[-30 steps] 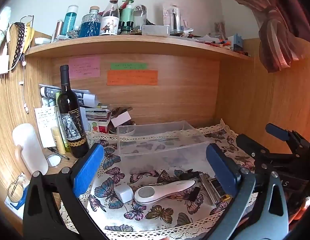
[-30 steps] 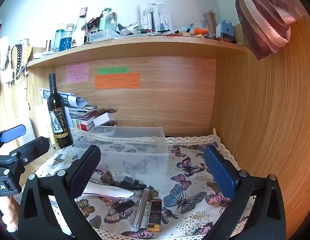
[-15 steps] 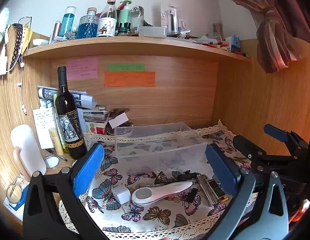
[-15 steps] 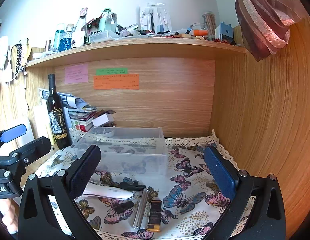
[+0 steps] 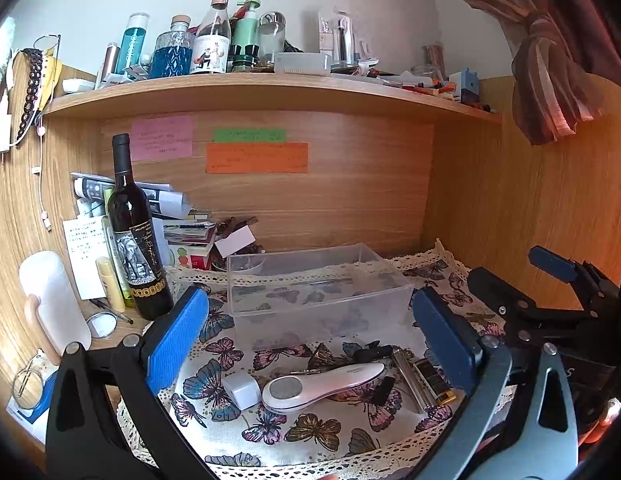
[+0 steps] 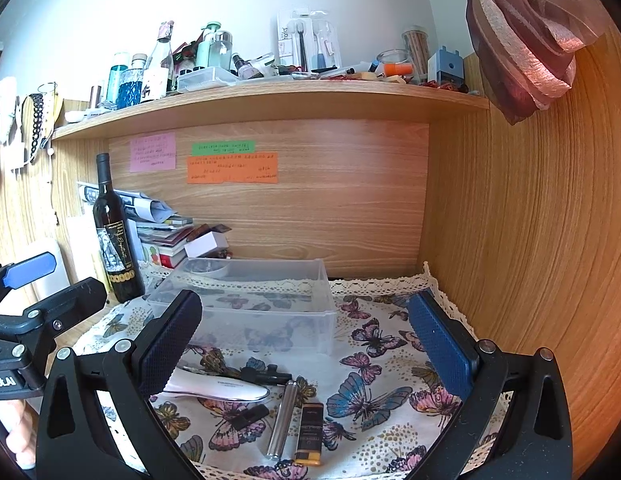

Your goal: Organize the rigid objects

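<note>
Both the left gripper (image 5: 310, 344) and right gripper (image 6: 306, 344) hang spread and empty over the cloth's (image 6: 382, 364) front edge, where the white device (image 5: 322, 386), tube (image 6: 282, 420) and lighter (image 6: 309, 434) lie before the empty bin (image 6: 246, 300), so picking hasn't begun; next, I'd guess, comes lowering onto one.

Butterfly cloth (image 6: 374, 364) carries clear bin (image 6: 250, 304), small items.

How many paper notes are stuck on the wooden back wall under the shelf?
3. The pink note is on the left, the green note is right of it, and the orange note is just below the green one. The bottle may hide more.
</note>
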Tool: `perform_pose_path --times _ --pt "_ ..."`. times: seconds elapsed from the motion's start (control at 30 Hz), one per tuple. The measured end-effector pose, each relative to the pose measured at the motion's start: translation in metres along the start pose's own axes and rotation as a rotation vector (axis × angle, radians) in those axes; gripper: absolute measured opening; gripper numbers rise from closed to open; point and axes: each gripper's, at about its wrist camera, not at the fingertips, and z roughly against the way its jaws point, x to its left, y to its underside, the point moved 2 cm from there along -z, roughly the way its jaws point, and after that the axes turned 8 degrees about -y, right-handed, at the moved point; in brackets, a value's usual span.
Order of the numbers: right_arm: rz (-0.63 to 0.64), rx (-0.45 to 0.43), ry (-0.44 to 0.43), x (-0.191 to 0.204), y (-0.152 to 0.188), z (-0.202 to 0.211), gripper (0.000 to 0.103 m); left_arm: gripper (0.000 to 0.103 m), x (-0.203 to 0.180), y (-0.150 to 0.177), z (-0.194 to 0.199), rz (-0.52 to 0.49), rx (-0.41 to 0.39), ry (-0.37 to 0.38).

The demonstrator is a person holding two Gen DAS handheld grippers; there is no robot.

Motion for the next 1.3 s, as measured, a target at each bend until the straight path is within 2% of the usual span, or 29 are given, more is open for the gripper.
perform_pose_path --times 1.03,1.3 --pt "-0.013 0.01 -0.032 0.0035 -0.0001 -0.0007 0.103 0.103 0.0013 -0.0001 0.001 -0.005 -0.006 -0.004" --pt "-0.012 0.007 -0.033 0.0034 0.0005 -0.0009 0.103 0.103 -0.0004 0.0017 -0.0018 -0.004 0.014 0.033"
